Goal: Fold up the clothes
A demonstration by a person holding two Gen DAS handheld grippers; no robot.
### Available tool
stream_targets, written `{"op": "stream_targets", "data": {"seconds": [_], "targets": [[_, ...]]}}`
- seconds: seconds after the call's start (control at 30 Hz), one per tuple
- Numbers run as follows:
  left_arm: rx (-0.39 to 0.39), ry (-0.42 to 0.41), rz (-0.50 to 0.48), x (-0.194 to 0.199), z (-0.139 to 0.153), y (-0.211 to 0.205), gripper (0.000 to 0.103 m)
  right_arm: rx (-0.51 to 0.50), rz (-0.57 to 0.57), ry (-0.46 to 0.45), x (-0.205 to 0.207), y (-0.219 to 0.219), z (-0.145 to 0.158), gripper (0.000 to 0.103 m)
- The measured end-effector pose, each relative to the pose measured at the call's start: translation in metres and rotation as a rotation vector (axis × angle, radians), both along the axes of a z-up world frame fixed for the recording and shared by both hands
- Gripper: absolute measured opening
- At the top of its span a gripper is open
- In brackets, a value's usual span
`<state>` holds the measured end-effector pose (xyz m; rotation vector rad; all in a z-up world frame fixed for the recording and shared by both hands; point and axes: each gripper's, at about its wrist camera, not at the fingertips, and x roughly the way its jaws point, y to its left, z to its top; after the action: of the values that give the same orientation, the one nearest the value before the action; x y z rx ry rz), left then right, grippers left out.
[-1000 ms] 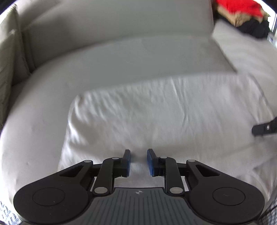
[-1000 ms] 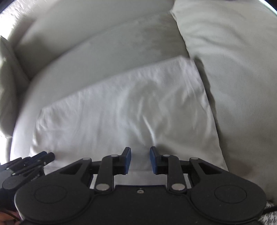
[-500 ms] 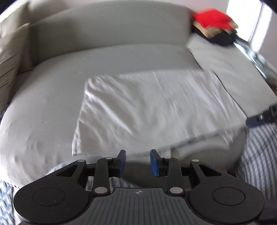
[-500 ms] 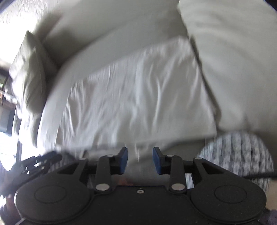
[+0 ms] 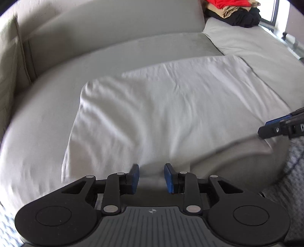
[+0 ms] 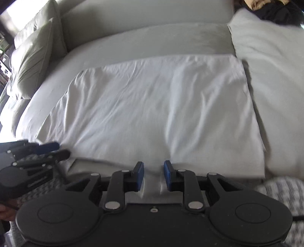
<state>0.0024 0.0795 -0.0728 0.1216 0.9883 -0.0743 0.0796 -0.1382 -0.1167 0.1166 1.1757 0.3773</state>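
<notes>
A white garment (image 5: 171, 114) lies flat as a wrinkled rectangle on the grey sofa seat (image 5: 47, 123), its near edge hanging a little over the seat front. My left gripper (image 5: 151, 177) hovers open at that near edge, towards the left corner, with nothing pressed between the blue pads. It also shows in the right wrist view as the left gripper (image 6: 57, 150). My right gripper (image 6: 153, 175) is at the near edge of the white garment (image 6: 152, 106). Its jaws are closing, with a gap left and the hem showing in it, unpinched. The right gripper (image 5: 266, 129) reaches in from the right edge.
A pile of red, tan and black clothes (image 5: 231, 11) sits at the back right on the side cushion (image 5: 256, 49). A loose pillow (image 6: 32, 57) leans at the left end. The backrest (image 5: 114, 30) runs behind. Striped fabric (image 5: 292, 180) is at the lower right.
Both grippers have drawn back from over the garment to its near edge at the seat front. The left jaws stand wider than a second ago. The right view has rolled level.
</notes>
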Motion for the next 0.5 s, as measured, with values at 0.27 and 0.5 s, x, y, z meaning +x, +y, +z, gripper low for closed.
{"op": "stream_targets", "data": {"seconds": [0.27,0.5], "targets": [[-0.239,-0.259,0.362,0.037,0.031,0.111,0.031,0.236,-0.066,-0.046,0.029,0.026,0.013,0.038],[-0.410,-0.219,0.450,0.118,0.005,0.172,0.032,0.276,-0.121,0.049,0.061,0.067,-0.022,0.038]]}}
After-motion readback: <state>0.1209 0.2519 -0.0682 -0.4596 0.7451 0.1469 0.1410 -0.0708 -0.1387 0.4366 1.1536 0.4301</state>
